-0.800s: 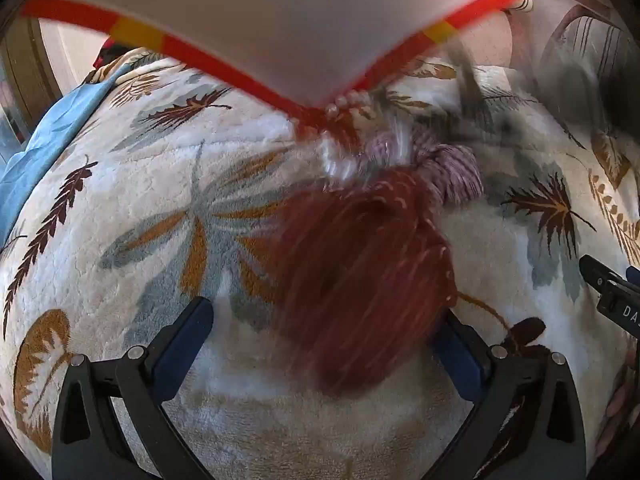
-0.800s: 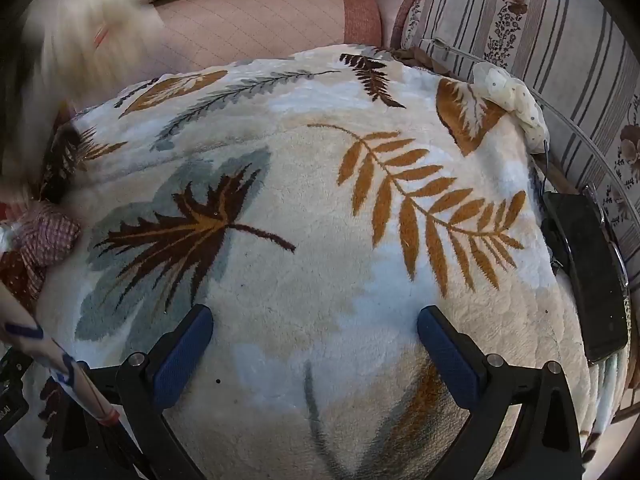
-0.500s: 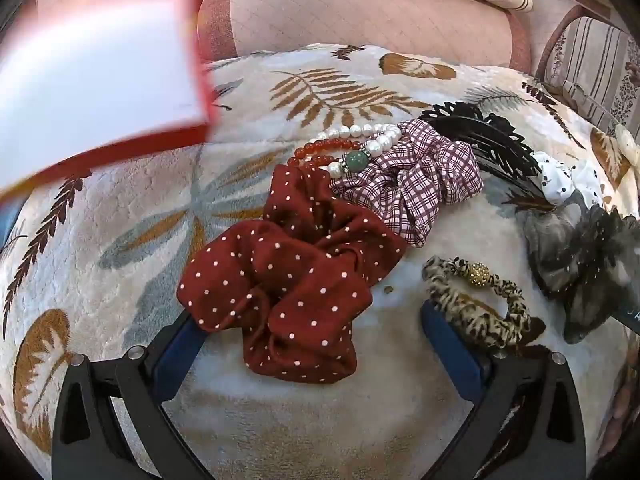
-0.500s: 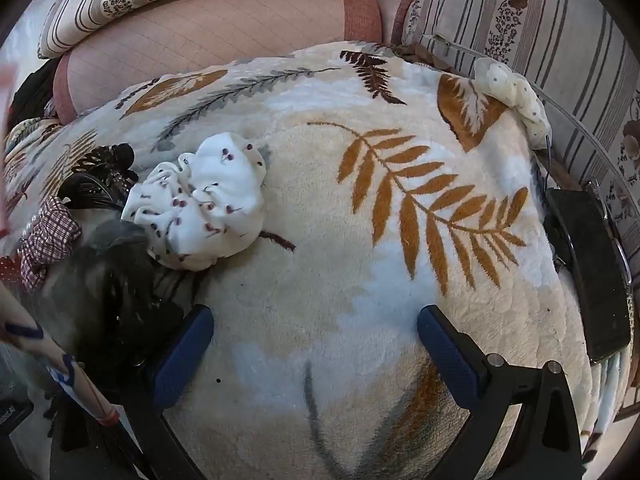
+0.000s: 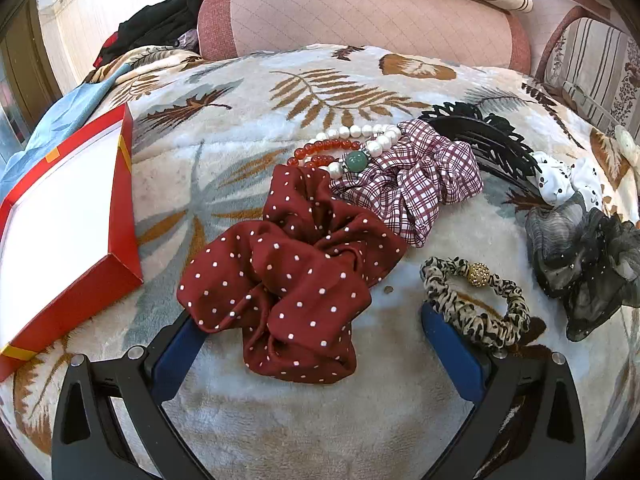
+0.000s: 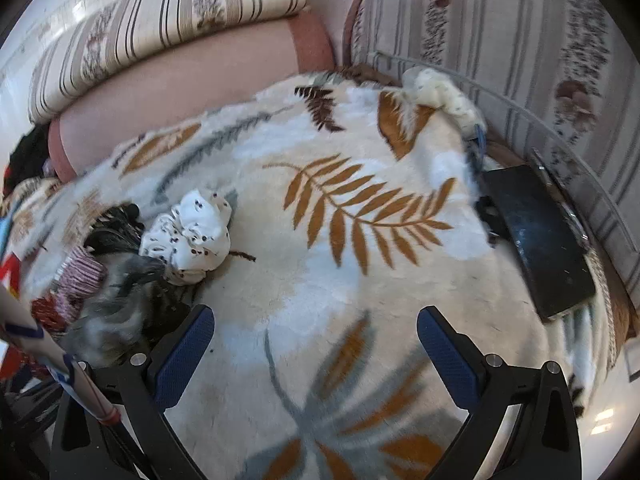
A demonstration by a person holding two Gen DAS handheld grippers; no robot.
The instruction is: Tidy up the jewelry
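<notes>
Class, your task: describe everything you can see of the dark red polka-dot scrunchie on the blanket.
The dark red polka-dot scrunchie is a large ring of smooth-looking fabric, gathered into loose folds and dotted white. It lies flat on the leaf-patterned blanket, ahead of the open left gripper. Its far edge overlaps the bead bracelets and meets the plaid scrunchie. Nothing grips it.

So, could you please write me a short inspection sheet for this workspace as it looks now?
Surface: plush leaf-print blanket, rumpled.
Job's things: red-and-white flat box at left; dark red polka-dot scrunchie overlapping plaid scrunchie; pearl-and-red bead bracelets; black hair claw; leopard-print hair tie; grey sheer scrunchie; white dotted scrunchie.
Clutter: black phone at blanket edge.
Grippers: left gripper and right gripper, jaws open, empty.
Cables: nothing seen.
Surroundings: striped sofa cushions.
</notes>
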